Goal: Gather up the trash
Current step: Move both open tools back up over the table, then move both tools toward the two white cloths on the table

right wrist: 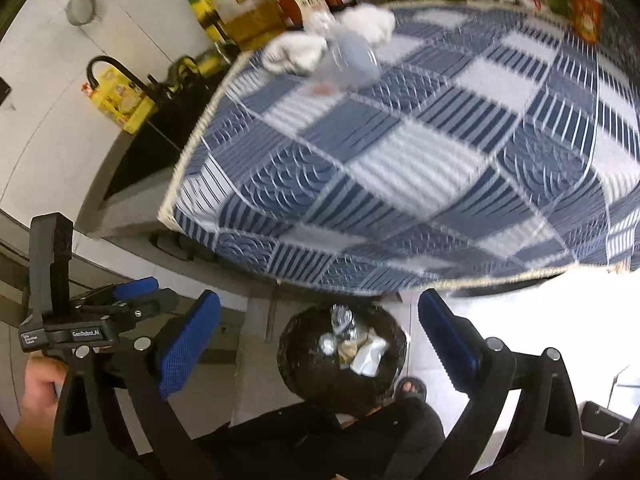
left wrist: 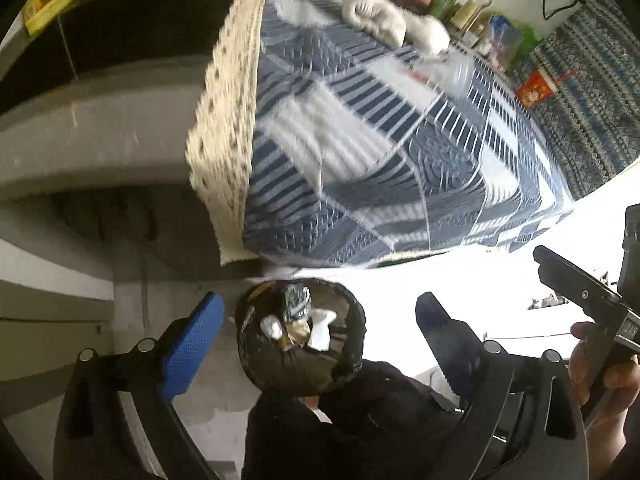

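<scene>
While both our left tongs (left wrist: 316, 344) and right tongs (right wrist: 320, 344) gape with nothing between them, the bag-lined trash bin (right wrist: 342, 354) with crumpled waste sits on the floor below the worktop's (right wrist: 400, 160) near edge.

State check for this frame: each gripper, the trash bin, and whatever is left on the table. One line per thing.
left gripper: open, nothing between the fingers
right gripper: open, nothing held
trash bin: on the floor, black bag liner, partly filled with wrappers
white crumpled cloth: lying on the table, far side
clear plastic cup: lying tipped beside the cloth
tablecloth: spread over the table
</scene>
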`<state>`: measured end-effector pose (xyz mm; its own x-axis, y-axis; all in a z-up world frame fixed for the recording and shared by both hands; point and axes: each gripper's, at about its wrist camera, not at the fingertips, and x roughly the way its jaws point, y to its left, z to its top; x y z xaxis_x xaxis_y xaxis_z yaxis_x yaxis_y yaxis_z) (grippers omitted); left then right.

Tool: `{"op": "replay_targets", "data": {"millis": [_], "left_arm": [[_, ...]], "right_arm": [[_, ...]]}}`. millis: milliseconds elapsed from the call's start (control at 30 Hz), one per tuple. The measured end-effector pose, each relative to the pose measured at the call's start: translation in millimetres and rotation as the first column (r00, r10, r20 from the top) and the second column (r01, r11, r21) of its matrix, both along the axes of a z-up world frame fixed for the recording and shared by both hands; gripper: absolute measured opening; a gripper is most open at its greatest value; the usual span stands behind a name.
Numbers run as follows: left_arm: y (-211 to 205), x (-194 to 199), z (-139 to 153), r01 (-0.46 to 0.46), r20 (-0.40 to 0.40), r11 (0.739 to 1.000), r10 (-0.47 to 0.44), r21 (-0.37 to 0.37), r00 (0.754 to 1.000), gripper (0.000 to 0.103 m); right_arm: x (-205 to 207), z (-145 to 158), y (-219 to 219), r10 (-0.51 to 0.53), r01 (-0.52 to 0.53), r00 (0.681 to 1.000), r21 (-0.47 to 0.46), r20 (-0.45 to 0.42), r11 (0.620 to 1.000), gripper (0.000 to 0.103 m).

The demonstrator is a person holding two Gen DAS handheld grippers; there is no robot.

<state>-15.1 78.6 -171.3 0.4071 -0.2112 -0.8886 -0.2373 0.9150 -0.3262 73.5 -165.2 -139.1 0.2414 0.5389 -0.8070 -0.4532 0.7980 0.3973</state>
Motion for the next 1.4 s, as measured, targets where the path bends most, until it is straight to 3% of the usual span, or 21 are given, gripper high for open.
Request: {"op": "replay_targets", "data": {"millis": [600, 1000, 1400], "left_arm": [[6.1, 45.9, 93.3, 0.026, 0.215, 0.993, -0.05, 0.113, 0.975, 0.096], [-5.8, 113.2, 114.7, -0.017, 0.226, 0.99, -0.015, 0.14, 0.974, 0.096], [-23.8, 202.9, 108.9, -0.075, 0.133, 0.972, 0.046, 0.222, 0.99, 0.096]], "right_arm": [[50.0, 87.5, -9.8, -0.072, 0.065, 0.976, 0.04, 0.205, 0.997, 0.098], [128.3, 99.4, -25.0, -0.053, 0.039, 0.974, 0.068, 0.221, 0.997, 0.098], [233.7, 80.3, -18.8, 0.071, -0.092, 0.979, 0.103, 0.191, 0.99, 0.098]]}}
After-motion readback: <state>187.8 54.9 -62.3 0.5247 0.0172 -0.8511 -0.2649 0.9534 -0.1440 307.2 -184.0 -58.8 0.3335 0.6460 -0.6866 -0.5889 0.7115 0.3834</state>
